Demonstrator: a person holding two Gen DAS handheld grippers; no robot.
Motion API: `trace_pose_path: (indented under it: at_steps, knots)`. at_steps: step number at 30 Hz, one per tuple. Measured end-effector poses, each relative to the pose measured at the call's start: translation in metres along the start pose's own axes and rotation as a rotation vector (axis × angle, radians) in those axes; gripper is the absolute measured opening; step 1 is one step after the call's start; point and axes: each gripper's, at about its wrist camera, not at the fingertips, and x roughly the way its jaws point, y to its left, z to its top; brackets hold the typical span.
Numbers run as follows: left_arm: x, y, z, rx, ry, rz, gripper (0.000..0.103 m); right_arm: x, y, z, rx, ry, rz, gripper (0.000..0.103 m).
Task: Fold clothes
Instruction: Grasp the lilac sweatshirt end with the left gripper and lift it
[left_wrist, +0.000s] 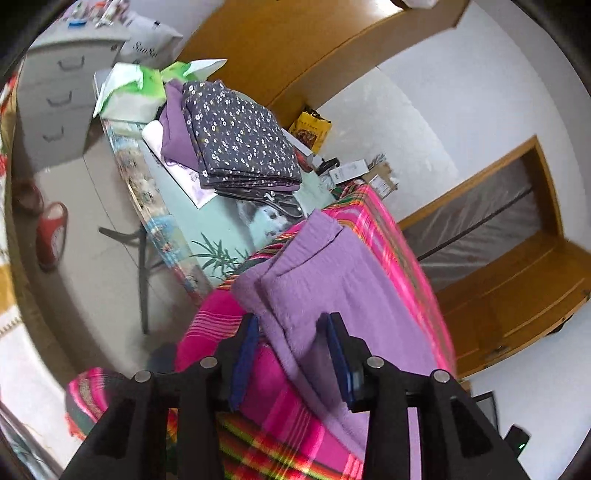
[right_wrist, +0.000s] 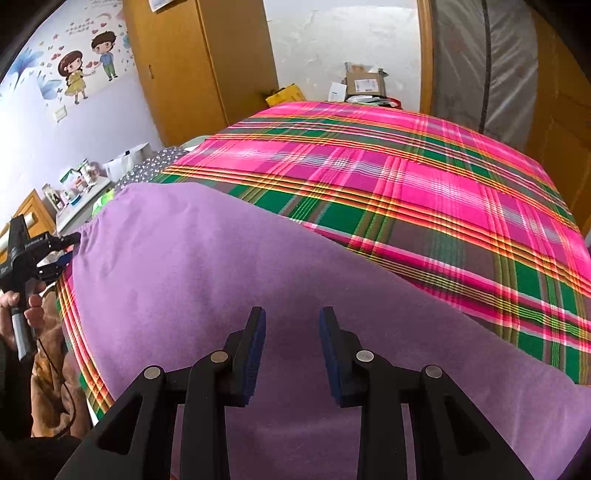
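A purple garment (right_wrist: 229, 280) lies spread on the pink and green plaid cloth (right_wrist: 406, 192) that covers the table. In the left wrist view the purple garment (left_wrist: 332, 269) shows a folded edge toward the near left corner. My left gripper (left_wrist: 291, 325) is open just above that edge, its blue pads on either side of the fabric without pinching it. It also shows in the right wrist view (right_wrist: 62, 247) at the garment's left end. My right gripper (right_wrist: 292, 317) is open and empty, hovering over the garment's near part.
A side table (left_wrist: 177, 206) to the left holds a stack of folded clothes topped by a grey floral piece (left_wrist: 240, 136). Boxes (right_wrist: 364, 85) sit beyond the table's far edge. Wooden wardrobes (right_wrist: 199, 62) and a white drawer unit (left_wrist: 62, 92) stand around. Red slippers (left_wrist: 51, 232) lie on the floor.
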Motion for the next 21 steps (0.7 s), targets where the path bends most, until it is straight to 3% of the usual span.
trace_pose_path:
  at_steps: [11, 14, 18, 21]
  knots:
    - [0.02, 0.028, 0.007, -0.095, 0.052, -0.084, 0.052, 0.002, 0.008, 0.003, -0.016, 0.006, 0.001, 0.031]
    - [0.02, 0.029, 0.008, -0.108, 0.041, -0.103, 0.05, 0.003, 0.012, 0.004, -0.024, 0.009, 0.003, 0.031]
    - [0.011, 0.03, 0.011, -0.135, -0.011, -0.139, 0.039, 0.004, 0.015, 0.006, -0.03, 0.011, 0.004, 0.031]
    - [0.012, 0.035, 0.014, -0.156, -0.014, -0.14, 0.04, 0.007, 0.017, 0.007, -0.031, 0.014, 0.005, 0.031]
